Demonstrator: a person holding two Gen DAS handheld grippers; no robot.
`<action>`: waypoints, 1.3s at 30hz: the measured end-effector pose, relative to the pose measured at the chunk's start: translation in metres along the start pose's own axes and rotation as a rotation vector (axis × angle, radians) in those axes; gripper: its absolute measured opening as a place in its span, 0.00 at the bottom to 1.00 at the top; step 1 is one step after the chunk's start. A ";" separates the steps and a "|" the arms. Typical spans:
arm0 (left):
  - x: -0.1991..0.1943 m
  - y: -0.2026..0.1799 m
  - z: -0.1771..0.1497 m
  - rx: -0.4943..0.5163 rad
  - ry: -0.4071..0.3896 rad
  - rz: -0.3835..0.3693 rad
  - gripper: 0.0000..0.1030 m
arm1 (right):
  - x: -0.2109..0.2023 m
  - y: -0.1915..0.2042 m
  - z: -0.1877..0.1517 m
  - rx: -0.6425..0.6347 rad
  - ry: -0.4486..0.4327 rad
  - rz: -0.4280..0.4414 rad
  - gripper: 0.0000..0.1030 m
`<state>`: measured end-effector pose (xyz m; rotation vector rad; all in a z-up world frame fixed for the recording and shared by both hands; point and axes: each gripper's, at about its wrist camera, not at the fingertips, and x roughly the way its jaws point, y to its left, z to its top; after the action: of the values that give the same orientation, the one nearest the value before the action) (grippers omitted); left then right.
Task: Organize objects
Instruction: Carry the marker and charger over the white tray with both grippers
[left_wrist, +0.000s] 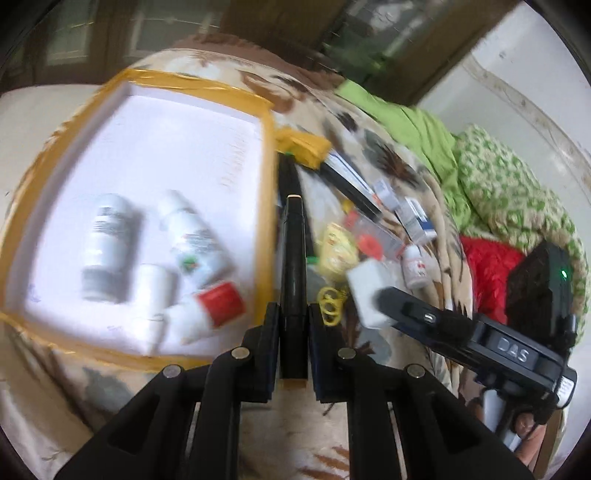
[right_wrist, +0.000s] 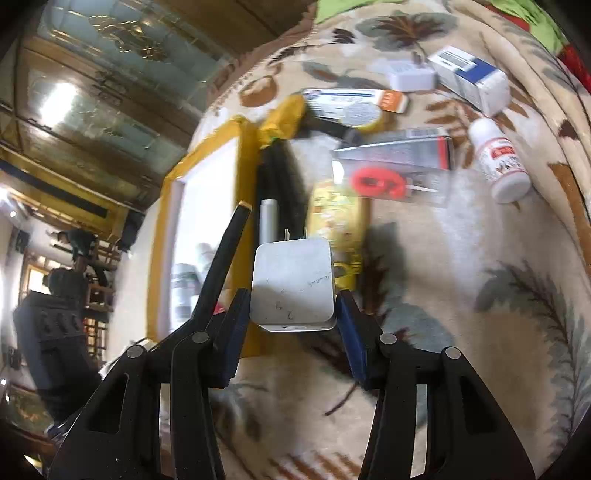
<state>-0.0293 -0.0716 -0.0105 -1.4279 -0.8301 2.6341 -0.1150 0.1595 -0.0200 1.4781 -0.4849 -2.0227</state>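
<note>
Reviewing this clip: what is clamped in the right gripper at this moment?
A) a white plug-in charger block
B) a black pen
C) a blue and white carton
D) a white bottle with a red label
A: the right wrist view shows the white charger block, prongs pointing away, pressed between the right gripper's blue pads; the black pen is in the left gripper.

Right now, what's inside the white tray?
White tray holds three white bottles and a red-capped tube. Labels are blurred; its near corner is hidden by the left hand-held gripper.
</note>
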 end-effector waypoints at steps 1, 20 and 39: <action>-0.006 0.006 0.001 -0.014 -0.011 0.005 0.13 | -0.002 0.004 -0.001 -0.009 -0.001 0.004 0.46; -0.039 0.105 0.056 -0.133 -0.042 0.172 0.13 | 0.029 0.067 -0.014 -0.142 0.067 0.079 0.46; 0.013 0.114 0.058 -0.101 0.136 0.332 0.13 | 0.119 0.131 0.050 -0.246 0.072 -0.099 0.46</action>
<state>-0.0579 -0.1911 -0.0486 -1.8970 -0.7824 2.7108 -0.1564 -0.0191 -0.0134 1.4405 -0.1291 -2.0138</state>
